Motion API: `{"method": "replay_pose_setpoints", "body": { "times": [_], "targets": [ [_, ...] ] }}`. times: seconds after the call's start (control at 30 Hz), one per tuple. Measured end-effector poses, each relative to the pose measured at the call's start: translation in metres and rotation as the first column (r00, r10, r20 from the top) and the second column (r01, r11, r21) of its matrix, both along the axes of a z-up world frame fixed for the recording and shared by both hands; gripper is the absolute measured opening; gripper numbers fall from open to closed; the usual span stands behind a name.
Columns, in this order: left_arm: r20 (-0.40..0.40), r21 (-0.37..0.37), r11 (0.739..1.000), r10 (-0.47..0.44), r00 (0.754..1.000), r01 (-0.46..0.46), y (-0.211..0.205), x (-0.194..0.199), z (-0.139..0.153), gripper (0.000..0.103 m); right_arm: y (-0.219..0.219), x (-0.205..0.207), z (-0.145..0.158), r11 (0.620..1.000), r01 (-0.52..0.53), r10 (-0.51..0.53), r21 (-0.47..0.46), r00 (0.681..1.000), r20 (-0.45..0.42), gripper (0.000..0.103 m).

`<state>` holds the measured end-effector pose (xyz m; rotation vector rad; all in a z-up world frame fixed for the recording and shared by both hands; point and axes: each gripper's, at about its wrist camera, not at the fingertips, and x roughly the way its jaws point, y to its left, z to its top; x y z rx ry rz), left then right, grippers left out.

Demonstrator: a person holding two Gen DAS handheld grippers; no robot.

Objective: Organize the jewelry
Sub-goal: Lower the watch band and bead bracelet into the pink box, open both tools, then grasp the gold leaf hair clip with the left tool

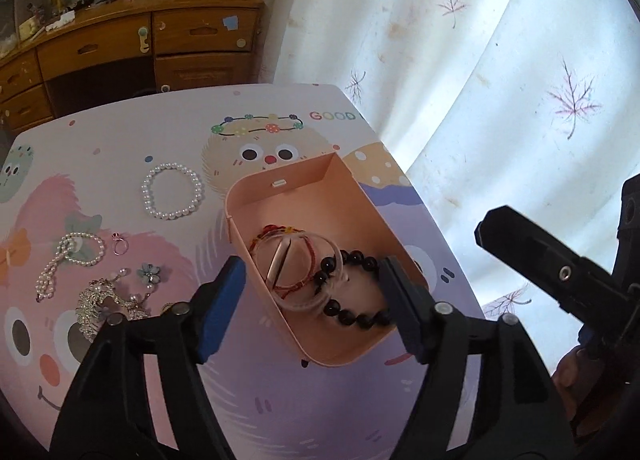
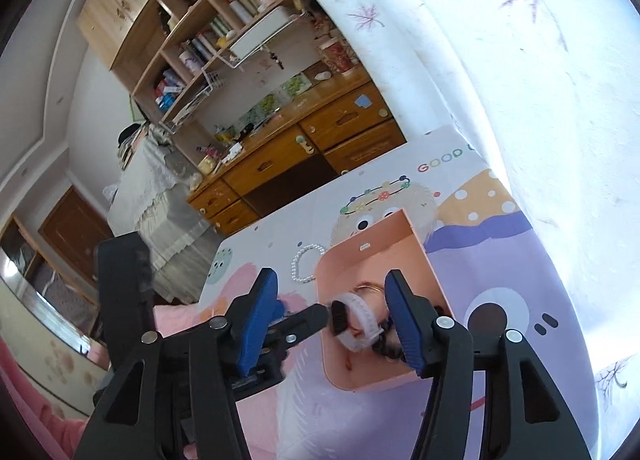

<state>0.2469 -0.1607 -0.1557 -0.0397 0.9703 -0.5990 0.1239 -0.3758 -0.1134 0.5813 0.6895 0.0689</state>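
A pink open box stands on the cartoon-print table. It holds a clear bangle, a red string bracelet and a black bead bracelet. My left gripper is open and empty, just above the box's near end. My right gripper is open and empty, higher above the same box; the left gripper's finger shows between its jaws. A pearl bracelet lies left of the box, also in the right wrist view.
On the table's left lie a pearl strand, a small ring, a flower earring and a silver ornament. A wooden desk stands beyond the table. A white curtain hangs on the right.
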Motion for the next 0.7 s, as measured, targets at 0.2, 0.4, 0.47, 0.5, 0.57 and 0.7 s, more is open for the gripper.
{"method": "replay_pose_setpoints", "body": {
  "times": [0.2,0.4,0.47,0.5,0.57,0.7],
  "targets": [
    [-0.018,0.014,0.999,0.046,0.999,-0.046,0.027,0.005,-0.001,0.070,0.013,0.009,-0.007,0.998,0.026,-0.023,0.049,0.998,-0.050,0.074],
    [-0.025,0.080,0.992,0.104,0.994,-0.101,0.069,0.008,-0.016,0.070,0.039,0.016,-0.014,0.997,0.033,-0.026,0.075,0.996,-0.091,0.087],
    [-0.021,0.122,0.986,0.115,0.993,-0.111,0.084,0.009,-0.022,0.070,0.052,0.019,-0.015,0.997,0.026,-0.019,0.073,0.995,-0.099,0.089],
    [-0.020,0.145,0.983,0.117,0.993,-0.112,0.091,0.009,-0.024,0.070,0.057,0.021,-0.016,0.997,0.023,-0.016,0.069,0.994,-0.105,0.090],
    [-0.029,0.186,0.978,0.106,0.994,-0.099,0.104,0.010,-0.030,0.076,0.071,0.023,-0.018,0.998,0.015,-0.008,0.055,0.992,-0.123,0.090],
    [0.003,0.275,0.961,0.032,0.999,-0.031,0.122,0.007,-0.043,0.079,0.100,0.028,-0.022,1.000,-0.011,0.009,-0.014,0.989,-0.146,0.090]
  ]
}}
